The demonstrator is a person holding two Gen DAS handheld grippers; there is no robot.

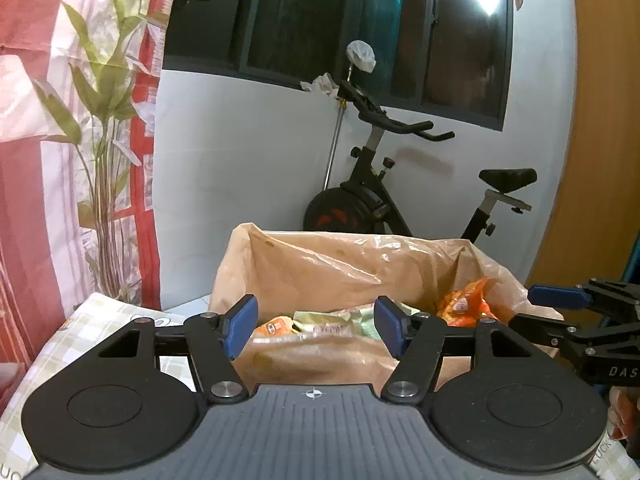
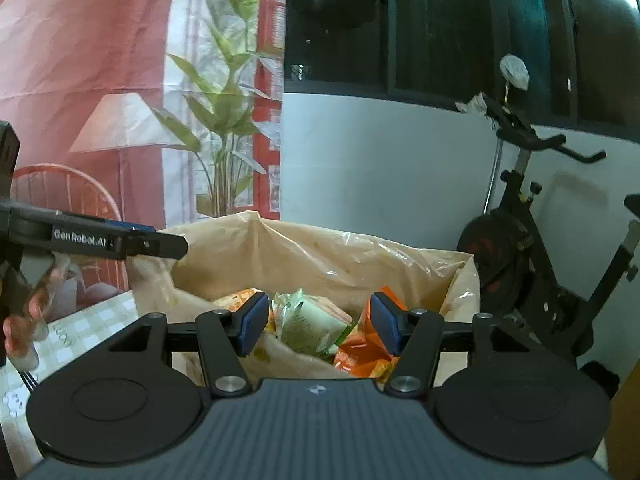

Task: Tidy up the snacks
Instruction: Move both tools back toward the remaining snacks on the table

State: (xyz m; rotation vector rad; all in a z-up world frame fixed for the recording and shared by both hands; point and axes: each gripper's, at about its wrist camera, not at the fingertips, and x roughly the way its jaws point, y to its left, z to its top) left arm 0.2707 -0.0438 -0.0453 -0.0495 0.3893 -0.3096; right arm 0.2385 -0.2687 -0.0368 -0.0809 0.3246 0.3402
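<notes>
Checkered bench point(image 2: 92, 328) by a white wall, exercise bike point(image 1: 400, 184) behind. Snack packets point(image 2: 308, 324) sit inside the open plastic bag point(image 1: 340, 264). Left hand-held gripper point(image 1: 316, 326) and right hand-held gripper point(image 2: 316, 326) both hover partway open, holding nothing.
</notes>
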